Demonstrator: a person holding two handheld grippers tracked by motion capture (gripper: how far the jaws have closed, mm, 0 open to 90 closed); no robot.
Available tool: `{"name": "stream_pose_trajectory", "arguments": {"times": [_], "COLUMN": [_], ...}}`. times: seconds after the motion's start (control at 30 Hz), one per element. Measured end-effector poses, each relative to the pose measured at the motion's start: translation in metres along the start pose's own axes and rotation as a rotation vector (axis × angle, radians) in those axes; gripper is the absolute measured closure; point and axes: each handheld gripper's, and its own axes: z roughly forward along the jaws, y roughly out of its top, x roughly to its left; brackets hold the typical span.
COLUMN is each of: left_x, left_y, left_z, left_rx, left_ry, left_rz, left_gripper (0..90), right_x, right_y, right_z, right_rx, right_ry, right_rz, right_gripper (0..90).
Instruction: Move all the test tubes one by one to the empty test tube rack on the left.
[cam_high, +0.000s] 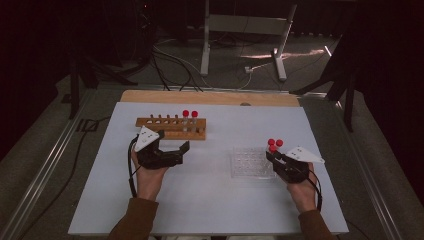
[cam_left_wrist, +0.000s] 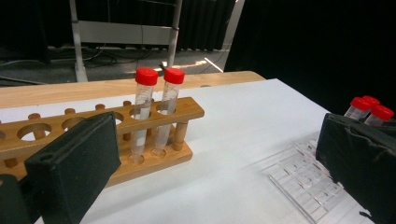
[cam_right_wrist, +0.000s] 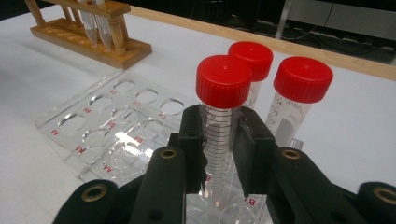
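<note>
A wooden rack (cam_high: 170, 128) at the table's back left holds two red-capped tubes (cam_left_wrist: 144, 109) upright at its right end. My left gripper (cam_high: 167, 146) hovers just in front of it, open wide with nothing between its jaws (cam_left_wrist: 215, 154). A clear plastic rack (cam_high: 251, 163) lies on the right. At its far right corner stand three red-capped tubes (cam_high: 274, 144). My right gripper (cam_right_wrist: 219, 140) is shut on the nearest tube (cam_right_wrist: 222, 116), just below its cap; that tube is upright. The other two tubes (cam_right_wrist: 299, 93) stand close behind it.
The clear rack's round wells (cam_right_wrist: 116, 126) lie empty to the left of the held tube. The wooden rack's other holes (cam_left_wrist: 32, 131) are empty. A wooden strip (cam_high: 210, 97) borders the white table's far edge. Cables and a metal stand (cam_high: 240, 45) are on the floor beyond.
</note>
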Motion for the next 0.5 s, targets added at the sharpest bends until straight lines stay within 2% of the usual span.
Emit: {"name": "stream_pose_trajectory", "arguments": {"times": [0.5], "left_x": [-0.001], "left_y": [0.003], "left_z": [-0.003], "left_rx": [-0.014], "left_ry": [-0.009], "left_rz": [-0.01], "left_gripper": [0.5], "right_x": [-0.001], "right_y": [0.011], "right_z": [-0.013], "right_rx": [-0.062], "right_ry": [0.003], "right_rz": [0.006], "right_gripper": [73.6]}}
